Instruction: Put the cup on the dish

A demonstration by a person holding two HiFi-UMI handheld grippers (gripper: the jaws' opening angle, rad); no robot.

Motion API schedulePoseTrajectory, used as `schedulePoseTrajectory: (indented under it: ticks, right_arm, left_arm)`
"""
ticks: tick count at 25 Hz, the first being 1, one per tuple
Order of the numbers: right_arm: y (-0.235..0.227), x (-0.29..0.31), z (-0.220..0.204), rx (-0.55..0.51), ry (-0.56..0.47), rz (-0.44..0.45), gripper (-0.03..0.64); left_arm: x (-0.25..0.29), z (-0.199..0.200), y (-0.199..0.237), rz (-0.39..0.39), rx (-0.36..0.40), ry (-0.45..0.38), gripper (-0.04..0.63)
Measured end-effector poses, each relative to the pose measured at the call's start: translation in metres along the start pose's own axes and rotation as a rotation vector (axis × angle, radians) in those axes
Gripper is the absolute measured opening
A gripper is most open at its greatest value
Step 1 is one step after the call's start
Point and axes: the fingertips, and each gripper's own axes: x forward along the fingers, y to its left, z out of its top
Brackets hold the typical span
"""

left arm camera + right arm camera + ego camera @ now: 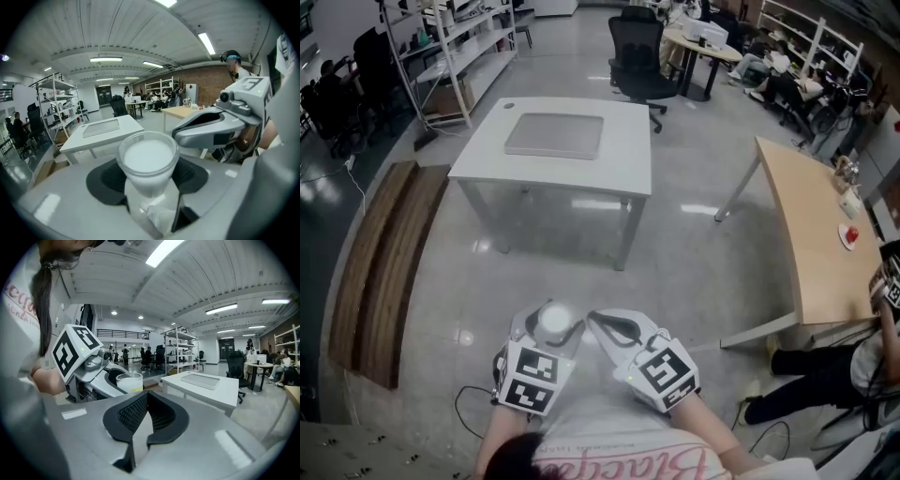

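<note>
The left tool (548,328) gripped a white cup (146,159) between its pads, held in the air at the person's waist; the right tool (605,323) was closed and empty beside it. A stretch of glossy floor (675,253) separated them from a white bench (628,141) carrying a gray rectangular dish (555,135). An office chair (639,66) stood behind it, shelving (459,47) to the left, and a wooden bench (811,225) to the right.

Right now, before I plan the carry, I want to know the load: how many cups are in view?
1. The cup is clamped in the left tongs, held above the floor, short of the white table. Others may be hidden on the far desks.
</note>
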Motion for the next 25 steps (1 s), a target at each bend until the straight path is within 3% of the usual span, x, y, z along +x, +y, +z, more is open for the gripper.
schedulePoseTrajectory:
  ticks: [20, 25]
  right_arm:
    - [-0.102, 0.086, 0.029, 0.037, 0.044, -0.033, 0.002]
    - [-0.126, 0.121, 0.046, -0.012, 0.058, -0.055, 0.002]
  left_arm:
    - [0.09, 0.057, 0.095, -0.043, -0.022, -0.006, 0.261]
    - [0.11, 0.067, 0.131, -0.04, -0.011, -0.007, 0.261]
